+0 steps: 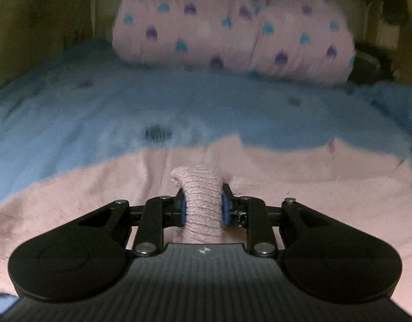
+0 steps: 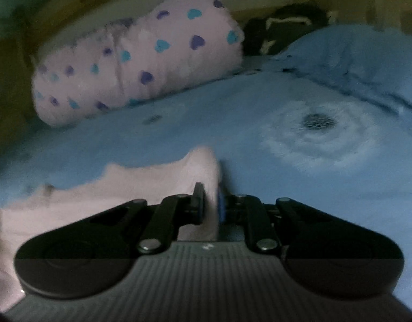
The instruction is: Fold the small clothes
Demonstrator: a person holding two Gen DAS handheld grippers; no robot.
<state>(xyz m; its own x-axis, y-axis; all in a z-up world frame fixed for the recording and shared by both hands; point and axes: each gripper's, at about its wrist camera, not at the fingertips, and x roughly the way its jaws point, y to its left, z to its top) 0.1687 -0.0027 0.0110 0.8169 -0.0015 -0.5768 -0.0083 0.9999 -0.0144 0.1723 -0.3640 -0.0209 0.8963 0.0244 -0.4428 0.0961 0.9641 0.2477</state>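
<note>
Pink knit garment (image 1: 203, 201) is lying on the blue bedspread (image 1: 98, 107), nearer than the heart-print pillow (image 1: 232, 32). Left tongs (image 1: 202, 209) are clamping its ribbed edge, right tongs (image 2: 211, 204) are pinching another edge (image 2: 206, 166), apparently readying a fold.
</note>
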